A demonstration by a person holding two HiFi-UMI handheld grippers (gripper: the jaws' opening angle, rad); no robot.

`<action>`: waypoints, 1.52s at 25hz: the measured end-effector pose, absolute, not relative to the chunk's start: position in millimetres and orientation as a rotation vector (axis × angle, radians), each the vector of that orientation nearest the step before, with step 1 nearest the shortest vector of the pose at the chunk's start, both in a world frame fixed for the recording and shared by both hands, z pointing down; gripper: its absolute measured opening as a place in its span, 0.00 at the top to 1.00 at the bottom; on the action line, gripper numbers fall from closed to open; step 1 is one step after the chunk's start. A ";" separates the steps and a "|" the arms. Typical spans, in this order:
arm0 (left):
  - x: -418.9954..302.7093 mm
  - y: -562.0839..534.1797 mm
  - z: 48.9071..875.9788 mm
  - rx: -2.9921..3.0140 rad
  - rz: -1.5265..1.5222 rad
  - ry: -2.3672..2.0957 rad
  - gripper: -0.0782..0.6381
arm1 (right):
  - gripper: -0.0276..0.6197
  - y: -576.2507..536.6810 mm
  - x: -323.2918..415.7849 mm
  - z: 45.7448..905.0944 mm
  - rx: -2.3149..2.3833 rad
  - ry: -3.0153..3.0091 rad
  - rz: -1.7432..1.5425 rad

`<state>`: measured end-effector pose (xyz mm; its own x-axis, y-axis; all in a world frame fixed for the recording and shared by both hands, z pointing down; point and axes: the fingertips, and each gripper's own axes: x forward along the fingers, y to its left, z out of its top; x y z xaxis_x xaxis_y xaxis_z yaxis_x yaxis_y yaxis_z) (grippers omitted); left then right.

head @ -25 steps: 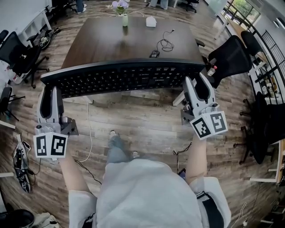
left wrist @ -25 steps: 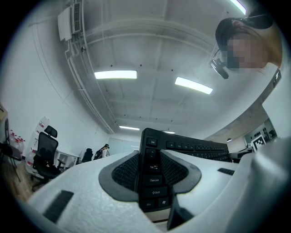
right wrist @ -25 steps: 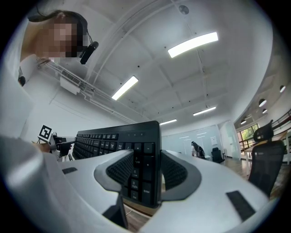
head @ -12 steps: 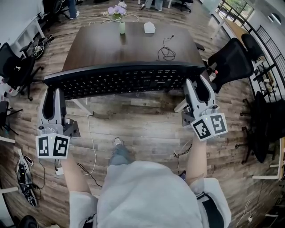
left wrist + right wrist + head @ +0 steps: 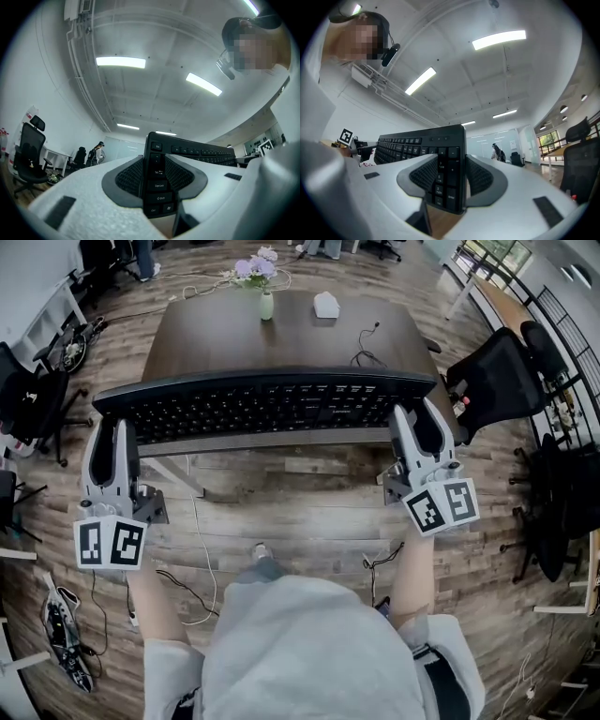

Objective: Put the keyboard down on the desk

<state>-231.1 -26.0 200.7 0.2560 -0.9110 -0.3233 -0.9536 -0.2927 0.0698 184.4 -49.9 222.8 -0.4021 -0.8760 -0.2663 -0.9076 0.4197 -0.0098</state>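
wooden floorboards spread under a dark bench, and we hold the black keyboard level in the air above its near edge, not yet set down so far as we can tell. our left hand-held gripper is closed on the keyboard's left end, pads pinching key face and underside; our right hand-held gripper clamps the right end the same way. we judge it light and stiff, a long plastic board that won't sag but smooth enough to slip, so the two short ends are the places to grip. farther back on the bench stand a flower vase, a small white object and a loose cable; a black chair sits right.
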 end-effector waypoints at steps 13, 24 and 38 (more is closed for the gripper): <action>-305.8 -137.2 199.3 -2.451 0.444 1.705 0.70 | 0.67 -133.8 110.3 223.0 -1.652 2.399 0.190; -318.2 -185.6 220.1 -2.525 0.435 1.705 0.70 | 0.67 -167.6 98.0 235.6 -1.718 2.405 0.150; -300.7 -326.6 245.1 -2.559 0.327 1.797 0.70 | 0.67 -318.8 115.5 263.7 -1.725 2.467 0.022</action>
<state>-300.7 -326.6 245.1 0.3249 -0.9308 -0.1677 -0.9303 -0.3465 0.1208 115.5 -318.8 263.7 -0.3371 -0.9344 -0.1155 -0.9362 0.3456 -0.0633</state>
